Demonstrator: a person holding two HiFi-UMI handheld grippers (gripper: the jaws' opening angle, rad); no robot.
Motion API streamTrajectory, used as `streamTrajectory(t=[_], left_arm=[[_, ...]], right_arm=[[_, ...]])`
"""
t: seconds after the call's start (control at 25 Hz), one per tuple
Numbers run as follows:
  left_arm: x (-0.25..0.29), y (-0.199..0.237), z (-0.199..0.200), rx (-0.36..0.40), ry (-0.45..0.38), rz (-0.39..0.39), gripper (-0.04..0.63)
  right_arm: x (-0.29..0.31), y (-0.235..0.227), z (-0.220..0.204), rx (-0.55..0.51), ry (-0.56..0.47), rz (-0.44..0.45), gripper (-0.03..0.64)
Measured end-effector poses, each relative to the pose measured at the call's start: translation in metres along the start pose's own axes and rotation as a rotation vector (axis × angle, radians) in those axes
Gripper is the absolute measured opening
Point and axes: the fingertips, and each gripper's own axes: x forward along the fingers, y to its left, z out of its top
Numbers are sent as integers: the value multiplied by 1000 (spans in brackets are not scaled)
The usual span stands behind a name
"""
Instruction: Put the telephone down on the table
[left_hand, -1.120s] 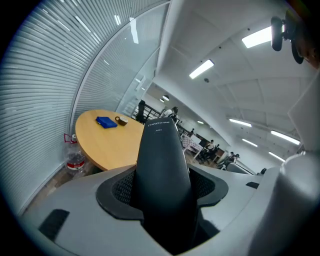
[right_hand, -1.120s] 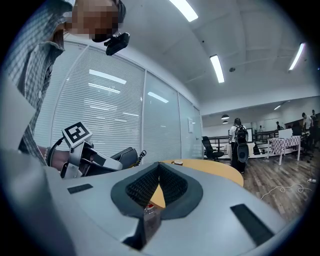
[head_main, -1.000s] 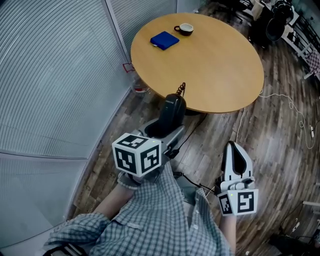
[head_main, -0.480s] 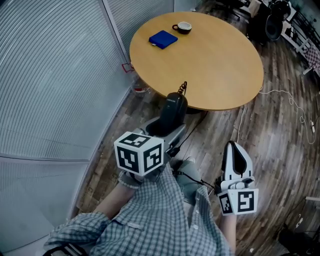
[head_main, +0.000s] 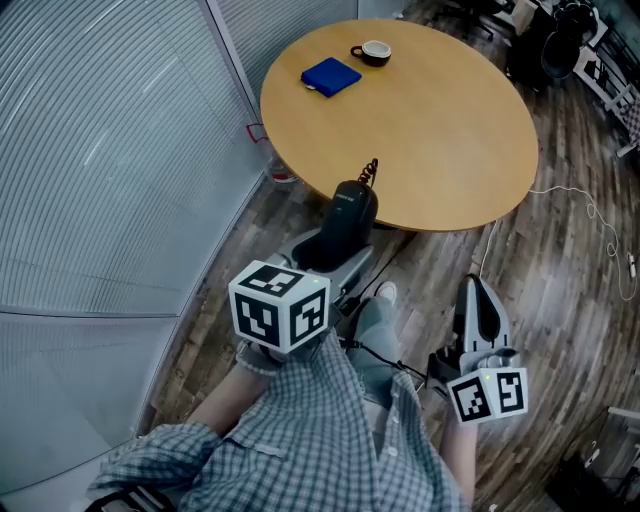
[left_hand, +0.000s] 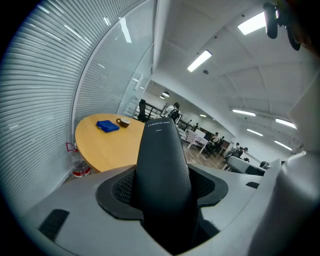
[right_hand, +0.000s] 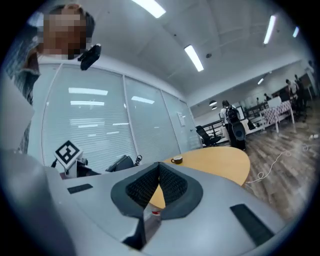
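While the left hand-held gripper (head_main: 338, 252) holds the telephone (head_main: 349, 212) short of the desk (head_main: 430, 140), nothing has been set down yet.
From the head view, the black handset tilts toward the round desk's near edge, over the wooden floor (head_main: 560, 250), its coiled cord (head_main: 371, 172) showing at the tip. A blue pad (head_main: 331, 76) and a cup (head_main: 375, 53) sit at the far side. The left gripper view shows both pads clamped on the handset's lower body. The right gripper view shows the right hand-held gripper (right_hand: 159, 186) with its pads closed together on nothing. From where I stand, the worry is that the smooth, tapered shell could slide in that grip. The cord could also catch the desk's rim on the way over and tug the handset loose.
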Motion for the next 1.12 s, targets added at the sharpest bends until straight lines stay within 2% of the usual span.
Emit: streamTrajectory(t=[0.12, 0.24, 0.4, 0.64, 0.84, 1.12], left_arm=[[20, 3, 5, -4, -4, 7, 278], [38, 0, 13, -7, -8, 18, 279], [65, -5, 24, -17, -6, 28, 279], [124, 51, 56, -56, 3, 29, 278], [161, 60, 78, -71, -3, 45, 278], [207, 69, 106, -99, -15, 87, 278]], right_arm=[[17, -17, 13, 126, -68, 65, 11], [27, -35, 24, 183, -96, 95, 11], [48, -62, 30, 211, -80, 114, 11], [137, -90, 20, 260, -44, 119, 11], [174, -120, 26, 278, -25, 135, 11], [227, -149, 39, 259, 14, 220, 11]])
